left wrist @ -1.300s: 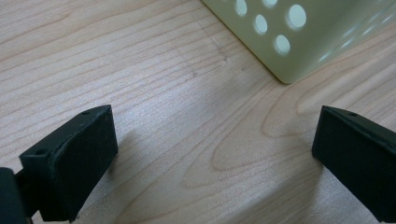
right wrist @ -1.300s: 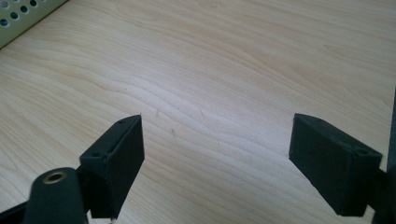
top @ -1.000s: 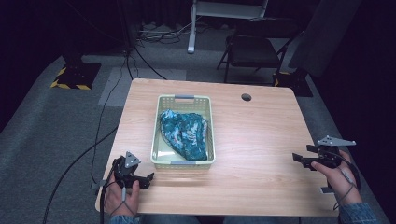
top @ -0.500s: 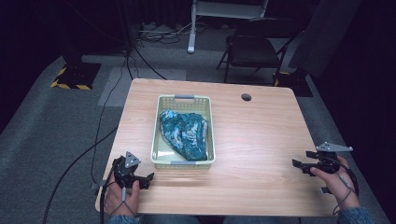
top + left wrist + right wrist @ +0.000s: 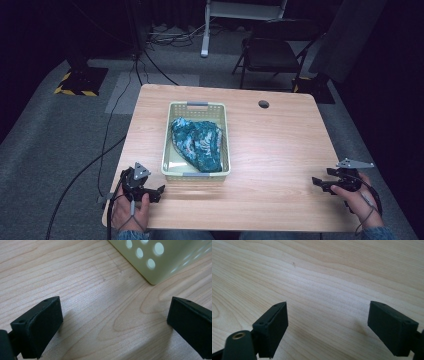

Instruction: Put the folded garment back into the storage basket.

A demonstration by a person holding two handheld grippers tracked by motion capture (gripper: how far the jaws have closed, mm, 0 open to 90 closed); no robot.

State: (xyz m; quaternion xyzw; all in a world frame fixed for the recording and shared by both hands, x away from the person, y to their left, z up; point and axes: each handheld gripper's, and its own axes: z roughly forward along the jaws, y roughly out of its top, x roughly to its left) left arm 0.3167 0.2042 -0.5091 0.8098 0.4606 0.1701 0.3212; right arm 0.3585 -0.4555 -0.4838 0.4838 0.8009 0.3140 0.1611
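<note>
A pale green perforated basket (image 5: 170,150) stands on the wooden table (image 5: 280,145) and holds a crumpled teal patterned cloth (image 5: 197,142). My left gripper (image 5: 159,190) rests near the table's front left corner, just below the basket's near left corner (image 5: 152,277). Its jaws stand wide apart over bare wood, open (image 5: 115,325). My right gripper (image 5: 316,182) sits low at the front right edge, pointing left, far from the basket. Its jaws are also open over bare wood (image 5: 328,326), with nothing between them.
A round cable hole (image 5: 263,104) lies near the table's far right. Behind the table stand a dark folding chair (image 5: 272,50) and a white stand (image 5: 205,50). Cables (image 5: 107,145) run over the grey carpet at left. Darkness borders the right side.
The right hand and its gripper have sunk toward the table's front right edge. The left gripper, the basket and the cloth have stayed put.
</note>
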